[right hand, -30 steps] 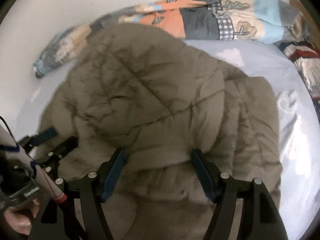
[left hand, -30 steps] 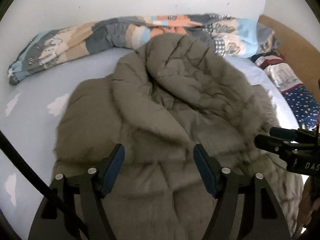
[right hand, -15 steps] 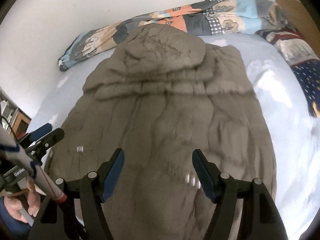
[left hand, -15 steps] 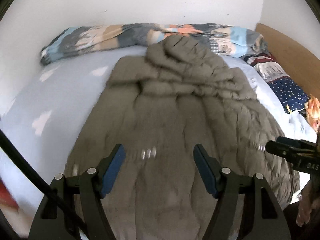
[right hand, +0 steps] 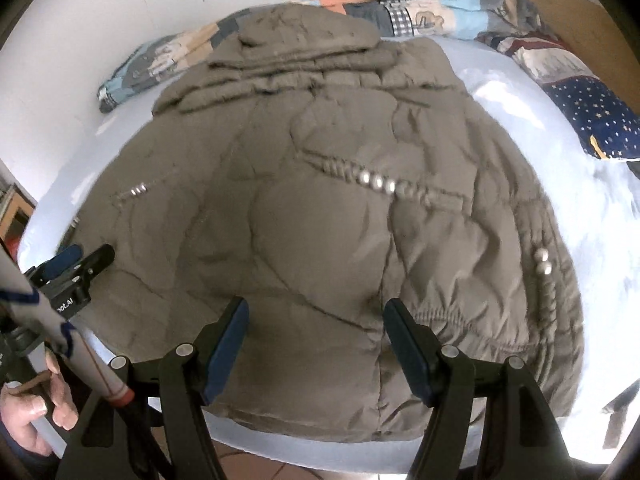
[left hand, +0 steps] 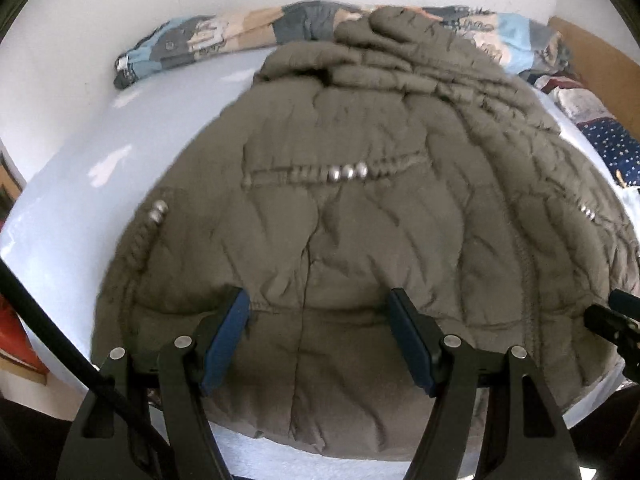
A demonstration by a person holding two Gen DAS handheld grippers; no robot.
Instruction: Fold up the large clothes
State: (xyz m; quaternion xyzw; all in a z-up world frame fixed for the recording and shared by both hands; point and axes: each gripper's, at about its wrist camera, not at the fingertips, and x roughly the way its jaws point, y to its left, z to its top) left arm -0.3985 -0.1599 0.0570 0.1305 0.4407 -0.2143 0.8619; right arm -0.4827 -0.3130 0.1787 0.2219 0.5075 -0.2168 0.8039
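Note:
A large olive-brown quilted puffer jacket [left hand: 360, 216] lies spread flat on the pale blue bed, hood at the far end, hem at the near edge; it also shows in the right wrist view [right hand: 320, 216]. A row of silver snaps [left hand: 346, 172] crosses its back. My left gripper [left hand: 318, 332] is open and empty, just above the hem. My right gripper [right hand: 316, 336] is open and empty, also over the hem. The left gripper shows at the left of the right wrist view [right hand: 76, 264].
A patchwork duvet [left hand: 208, 36] is rolled along the far wall. A navy starred pillow [right hand: 592, 116] lies at the right by a wooden headboard [left hand: 592, 48]. The bed sheet [left hand: 80, 184] shows at the left; tiled floor [right hand: 256, 466] lies below the near bed edge.
Both grippers have drawn back toward the near bed edge. The jacket, bunched up a second ago, now lies spread flat with its hem near the grippers.

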